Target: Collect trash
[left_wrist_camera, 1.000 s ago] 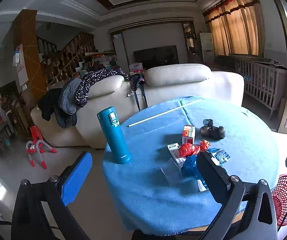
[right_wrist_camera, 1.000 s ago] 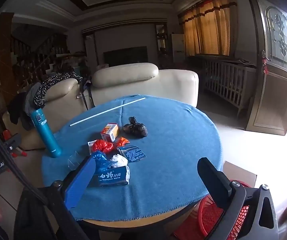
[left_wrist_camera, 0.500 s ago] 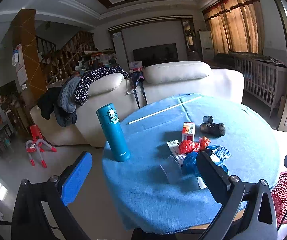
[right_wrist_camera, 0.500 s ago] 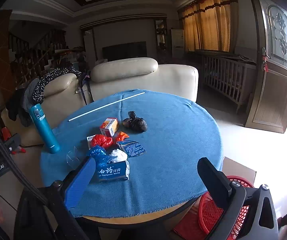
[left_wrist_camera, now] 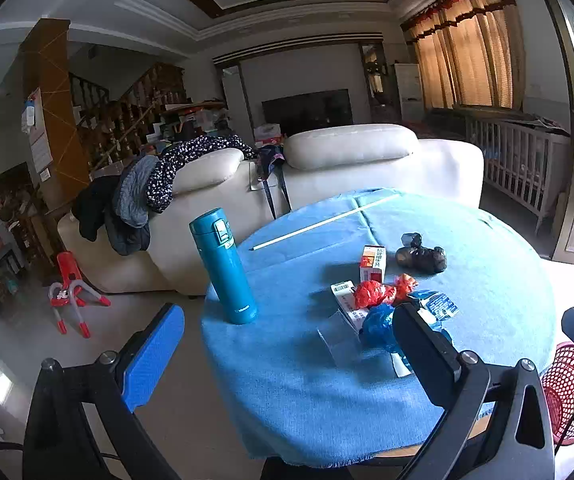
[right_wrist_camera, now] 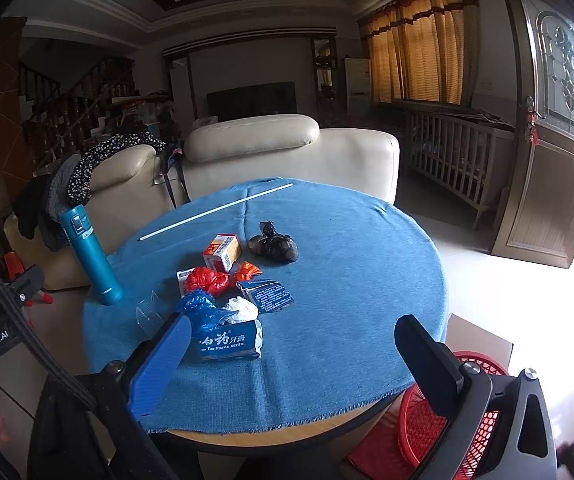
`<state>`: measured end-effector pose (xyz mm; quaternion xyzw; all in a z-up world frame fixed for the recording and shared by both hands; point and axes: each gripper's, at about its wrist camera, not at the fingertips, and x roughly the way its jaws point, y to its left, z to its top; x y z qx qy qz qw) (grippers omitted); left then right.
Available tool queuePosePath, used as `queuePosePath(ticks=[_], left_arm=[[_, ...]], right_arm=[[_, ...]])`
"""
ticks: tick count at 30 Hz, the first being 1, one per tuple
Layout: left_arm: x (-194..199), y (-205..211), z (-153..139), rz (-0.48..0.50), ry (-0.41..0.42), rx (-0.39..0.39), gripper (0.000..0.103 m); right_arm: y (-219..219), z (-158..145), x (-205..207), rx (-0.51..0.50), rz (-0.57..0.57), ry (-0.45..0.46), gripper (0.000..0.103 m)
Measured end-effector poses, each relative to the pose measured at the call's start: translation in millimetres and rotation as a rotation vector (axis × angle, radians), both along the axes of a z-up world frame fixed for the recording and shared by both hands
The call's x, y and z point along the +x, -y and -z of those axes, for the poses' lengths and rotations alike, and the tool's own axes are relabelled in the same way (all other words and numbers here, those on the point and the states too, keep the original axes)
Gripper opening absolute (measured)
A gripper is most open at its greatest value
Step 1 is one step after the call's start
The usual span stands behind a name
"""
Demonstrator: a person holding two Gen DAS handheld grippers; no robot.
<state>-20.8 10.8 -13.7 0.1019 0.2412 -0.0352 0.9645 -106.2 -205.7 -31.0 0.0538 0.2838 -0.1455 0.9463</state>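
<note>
step: approach, nothing picked yet | left gripper (left_wrist_camera: 287,356) and right gripper (right_wrist_camera: 295,356): fingers spread wide, both empty | trash: toothpaste box (right_wrist_camera: 229,344) on blue tablecloth (right_wrist_camera: 367,280); red basket (right_wrist_camera: 471,412) below table edge | next: probably close on the box

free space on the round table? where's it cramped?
Bare cloth on the table: everything right of the black bag and foil packet, plus the near edge before the toothpaste box. Crowded: wrapper cluster between the teal flask and packet.
</note>
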Motion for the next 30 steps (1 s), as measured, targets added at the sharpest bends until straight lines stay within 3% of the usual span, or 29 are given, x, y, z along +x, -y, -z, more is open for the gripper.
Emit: queuePosePath(ticks=[30], left_arm=[[0.2,-6.0,8.8,-0.003,-0.013,-0.011,0.103]], right_arm=[[-9.0,5.8,1.0,-0.003,-0.019,-0.015,0.103]])
